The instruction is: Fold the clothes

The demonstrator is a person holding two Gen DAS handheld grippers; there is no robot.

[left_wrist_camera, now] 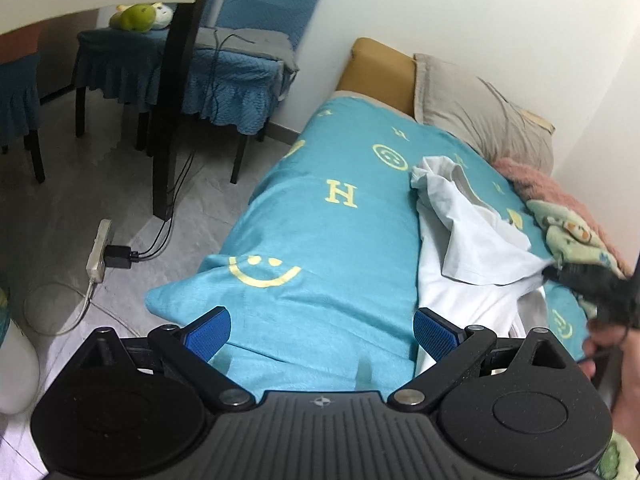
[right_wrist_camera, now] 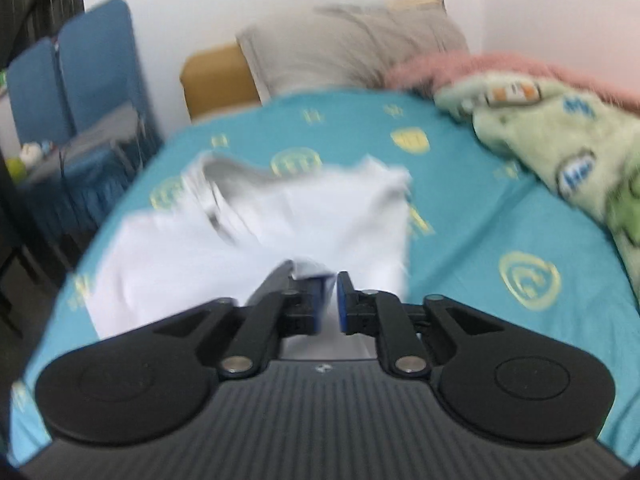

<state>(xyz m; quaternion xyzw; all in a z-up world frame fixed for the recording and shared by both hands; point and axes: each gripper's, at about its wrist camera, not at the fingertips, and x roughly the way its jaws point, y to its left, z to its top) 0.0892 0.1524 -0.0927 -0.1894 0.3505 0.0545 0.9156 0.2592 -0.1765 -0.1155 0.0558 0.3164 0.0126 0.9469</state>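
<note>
left tongs (left_wrist_camera: pixel 322 330) spread wide over the teal bedsheet (left_wrist_camera: pixel 320 232), empty. right tongs (right_wrist_camera: pixel 330 294) narrowly parted; white shirt (right_wrist_camera: pixel 248 236) corner at the left pad, grip unclear.

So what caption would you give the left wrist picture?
Open left gripper hovers over a turquoise bedsheet beside a crumpled white shirt.

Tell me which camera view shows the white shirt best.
The left wrist view: the white shirt is sharp there, crumpled on the teal bedspread, collar visible. The right wrist view shows the same shirt closer but motion-blurred, its near edge hidden behind the tool.
</note>
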